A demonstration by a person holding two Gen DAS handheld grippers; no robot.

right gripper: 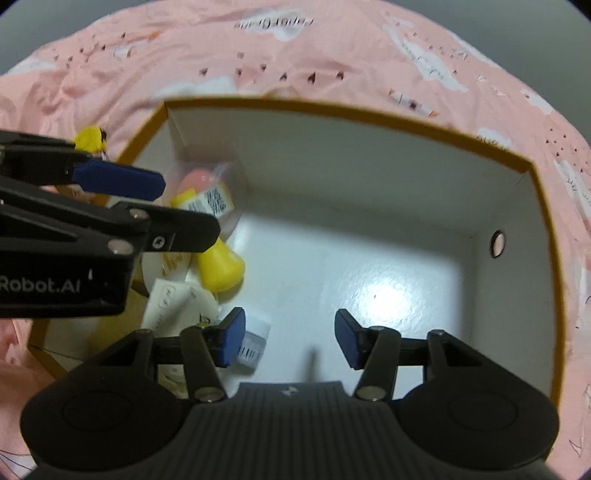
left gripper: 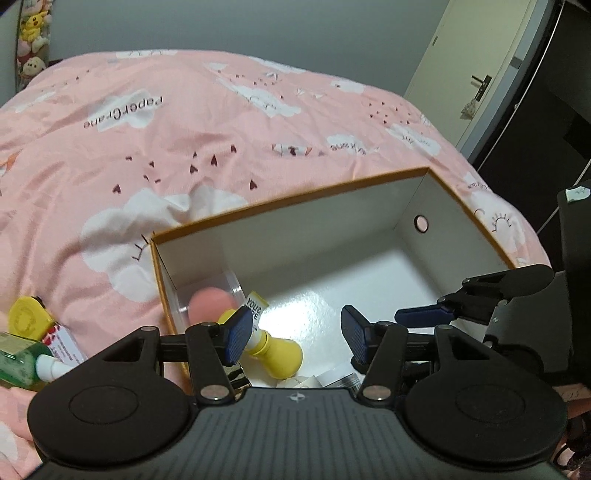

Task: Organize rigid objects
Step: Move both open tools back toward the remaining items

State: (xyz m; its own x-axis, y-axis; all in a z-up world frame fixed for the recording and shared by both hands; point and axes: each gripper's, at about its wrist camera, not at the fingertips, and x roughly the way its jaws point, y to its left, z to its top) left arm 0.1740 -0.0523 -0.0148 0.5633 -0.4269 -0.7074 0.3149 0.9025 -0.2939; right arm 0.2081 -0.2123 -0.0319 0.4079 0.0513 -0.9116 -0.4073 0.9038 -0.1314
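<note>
An open cardboard box (left gripper: 295,206) with an orange rim and white inside lies on the bed. In its left corner are a yellow bottle (left gripper: 275,356), a pink item in a clear case (left gripper: 208,302) and a few white packets (right gripper: 177,306). My left gripper (left gripper: 295,334) hangs open above that corner, holding nothing. My right gripper (right gripper: 288,338) is open over the box's bare floor (right gripper: 369,266), with a small white jar (right gripper: 255,341) just beside its left pad. Left of the box, on the cover, lie a yellow-capped item (left gripper: 27,317), a green bottle (left gripper: 18,360) and a white tube (left gripper: 55,363).
A pink duvet (left gripper: 184,129) with cloud prints covers the bed around the box. Plush toys (left gripper: 33,33) sit at the far left corner. A pale door (left gripper: 476,74) and dark furniture (left gripper: 554,122) stand to the right of the bed.
</note>
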